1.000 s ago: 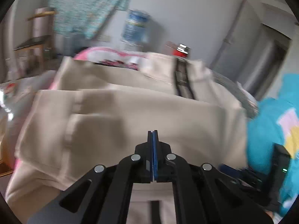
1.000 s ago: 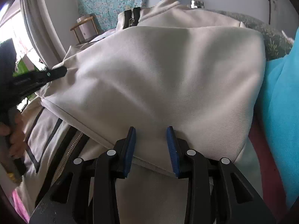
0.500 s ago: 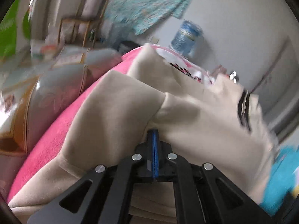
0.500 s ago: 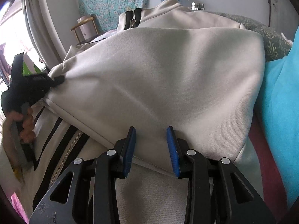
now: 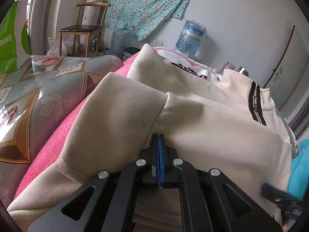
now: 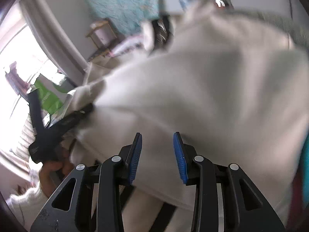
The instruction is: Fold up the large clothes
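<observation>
- Cream fleece, a zip-front jacket [image 5: 202, 119], lies spread on a pink blanket [image 5: 58, 135] over the bed, its body already doubled over so a folded edge faces the person.
- The left gripper [image 5: 160, 141] has its jaws pressed together, with a fold of the jacket rising directly from their tips; judged from that, they are pinching the cloth at the left side, likely where a sleeve [image 5: 108, 119] meets the body.
- That pinch probably serves to carry the left side across for the next fold, and the fabric bunches up around the jaws in keeping with it.
- The right gripper [image 6: 157, 150] has its jaws spread, blue pads apart, with the jacket's folded edge [image 6: 146, 185] running beneath and between them; whether a pad touches the cloth cannot be told, since this view is blurred.
- Ahead of the right jaws the jacket fills nearly the whole view; off to their left, the left gripper and the hand [image 6: 52, 171] holding it show at the jacket's edge.
- A teal garment [image 5: 301, 166] sits just to the right of the jacket, beyond both sets of jaws.
</observation>
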`<state>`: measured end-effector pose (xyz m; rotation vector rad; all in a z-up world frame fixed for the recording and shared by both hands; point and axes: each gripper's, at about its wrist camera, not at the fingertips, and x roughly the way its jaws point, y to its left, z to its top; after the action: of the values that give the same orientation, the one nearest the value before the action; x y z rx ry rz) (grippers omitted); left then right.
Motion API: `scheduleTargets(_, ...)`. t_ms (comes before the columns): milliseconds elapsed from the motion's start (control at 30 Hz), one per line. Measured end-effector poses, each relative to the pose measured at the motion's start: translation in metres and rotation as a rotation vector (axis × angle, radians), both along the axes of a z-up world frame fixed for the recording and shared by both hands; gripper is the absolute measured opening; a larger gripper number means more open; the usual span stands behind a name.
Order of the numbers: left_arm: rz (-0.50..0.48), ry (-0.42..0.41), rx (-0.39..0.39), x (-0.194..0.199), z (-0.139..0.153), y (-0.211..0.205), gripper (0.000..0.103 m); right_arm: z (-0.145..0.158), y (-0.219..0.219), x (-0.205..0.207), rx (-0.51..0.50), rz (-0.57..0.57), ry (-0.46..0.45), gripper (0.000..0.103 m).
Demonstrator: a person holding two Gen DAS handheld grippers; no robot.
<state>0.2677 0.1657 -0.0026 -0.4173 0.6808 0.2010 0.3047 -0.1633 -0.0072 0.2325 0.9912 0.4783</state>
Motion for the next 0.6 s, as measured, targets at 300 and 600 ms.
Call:
scheduleTargets(300, -0.012, -0.009, -0.008, 0.0, 0.001, 0.0, 0.003, -0.016, -0.108, -0.008, 0.122, -0.176, 0.021, 0.0)
scheduleTargets(600, -0.011, -0.009, -0.01, 0.002, 0.002, -0.002, 0.003, 0.037, -0.029, -0.028, -0.049, -0.154, -0.137, 0.039)
